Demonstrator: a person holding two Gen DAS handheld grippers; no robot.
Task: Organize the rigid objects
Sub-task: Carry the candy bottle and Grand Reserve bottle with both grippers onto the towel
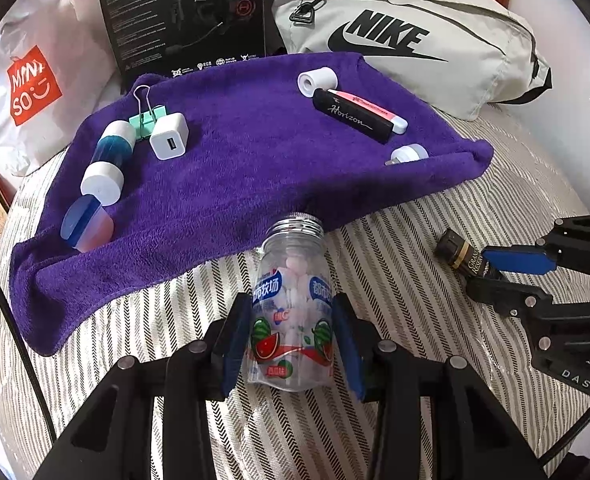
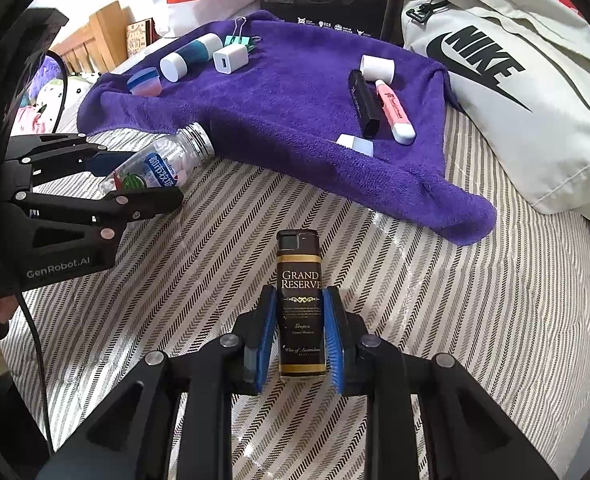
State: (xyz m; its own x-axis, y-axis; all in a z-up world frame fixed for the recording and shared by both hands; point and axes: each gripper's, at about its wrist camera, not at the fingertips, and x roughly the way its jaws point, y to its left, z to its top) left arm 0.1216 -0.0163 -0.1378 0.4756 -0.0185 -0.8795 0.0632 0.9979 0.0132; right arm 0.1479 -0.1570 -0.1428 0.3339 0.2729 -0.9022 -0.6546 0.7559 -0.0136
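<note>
My left gripper (image 1: 291,336) is shut on a clear candy bottle (image 1: 291,304) with a watermelon label, lying on the striped bedspread with its open neck at the purple towel's (image 1: 235,184) front edge. My right gripper (image 2: 299,332) is shut on a black Grand Reserve lighter (image 2: 299,300) lying on the bedspread. On the towel lie a white charger (image 1: 169,136), a green binder clip (image 1: 149,118), a blue-white tube (image 1: 109,160), a blue-pink cup (image 1: 87,228), a black Horizon case (image 1: 353,116), a pink highlighter (image 1: 375,110), and two white caps (image 1: 317,80).
A grey Nike bag (image 1: 407,28) lies behind the towel on the right. A black headset box (image 1: 183,16) stands at the back, a Miniso bag (image 1: 31,84) at the left. The striped bedspread (image 2: 475,320) spreads around both grippers.
</note>
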